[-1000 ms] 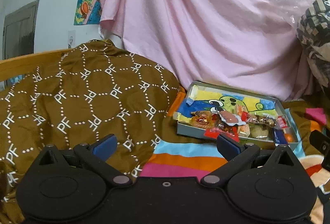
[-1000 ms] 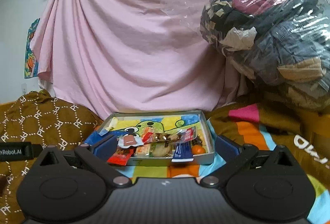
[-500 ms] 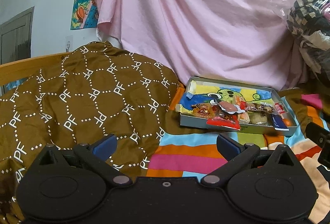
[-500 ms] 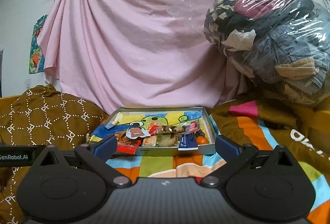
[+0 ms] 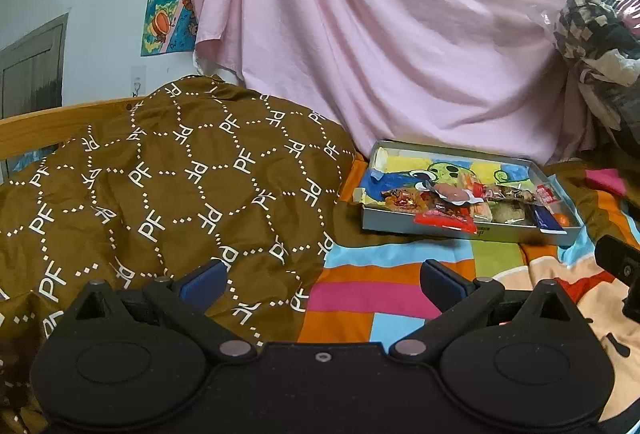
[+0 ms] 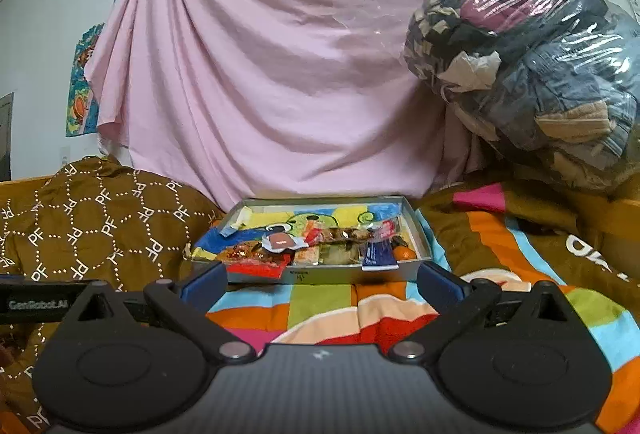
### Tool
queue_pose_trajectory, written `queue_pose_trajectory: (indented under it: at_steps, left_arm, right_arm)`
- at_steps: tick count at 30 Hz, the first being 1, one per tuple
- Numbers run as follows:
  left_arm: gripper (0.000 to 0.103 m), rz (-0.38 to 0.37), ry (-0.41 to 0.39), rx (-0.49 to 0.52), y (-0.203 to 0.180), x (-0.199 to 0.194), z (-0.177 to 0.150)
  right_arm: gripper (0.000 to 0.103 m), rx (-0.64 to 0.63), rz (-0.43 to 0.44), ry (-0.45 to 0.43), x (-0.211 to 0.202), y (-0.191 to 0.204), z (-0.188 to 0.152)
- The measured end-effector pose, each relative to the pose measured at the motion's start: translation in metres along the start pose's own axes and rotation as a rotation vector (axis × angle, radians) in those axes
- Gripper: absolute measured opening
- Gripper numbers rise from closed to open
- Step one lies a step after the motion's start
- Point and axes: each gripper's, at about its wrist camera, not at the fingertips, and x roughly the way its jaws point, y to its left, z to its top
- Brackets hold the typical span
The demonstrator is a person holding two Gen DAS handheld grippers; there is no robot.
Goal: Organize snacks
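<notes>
Air alone sits between the blue-padded fingers of both tools: the left gripper (image 5: 320,278) and the right gripper (image 6: 320,280) each have their jaws spread wide and hold nothing. Beyond the tips lies a bright patchwork bedspread (image 6: 320,300), and on it, well ahead of the left tool and nearer the right one, rests the shallow grey metal tray with a cartoon-printed floor (image 6: 420,234). Its front half holds a jumbled heap of wrapped snacks (image 6: 328,246); a red foil packet (image 5: 446,221) and a dark blue sachet (image 6: 379,254) overhang the front rim, and a small orange fruit (image 6: 404,254) sits in the right corner. To the left rises a brown quilt with white lettering (image 5: 172,186). Risks, as I judge them: the soft bedding could let the tray tip under a downward push, the overhanging packets could slide off, and crinkly wrappers may slip or come up several together.
</notes>
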Motion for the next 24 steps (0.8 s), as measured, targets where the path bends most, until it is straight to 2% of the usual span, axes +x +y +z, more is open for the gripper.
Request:
queue_pose_trajectory:
  at_steps: [11,19,24]
  left_arm:
    - [0.102,-0.067,0.018,0.037,0.012,-0.008,-0.015]
    - [0.102,-0.067,0.065,0.005,0.023,-0.013,-0.036]
    - [0.102,-0.089,0.053,0.019,0.022,-0.021,-0.038]
  right_arm:
    - [0.103,0.002,-0.037,0.044,-0.01,0.006,-0.017]
    - [0.103,0.006,-0.068,0.075,-0.033,0.012,-0.027]
    - [0.103,0.005,-0.073,0.061,-0.04,0.013,-0.028]
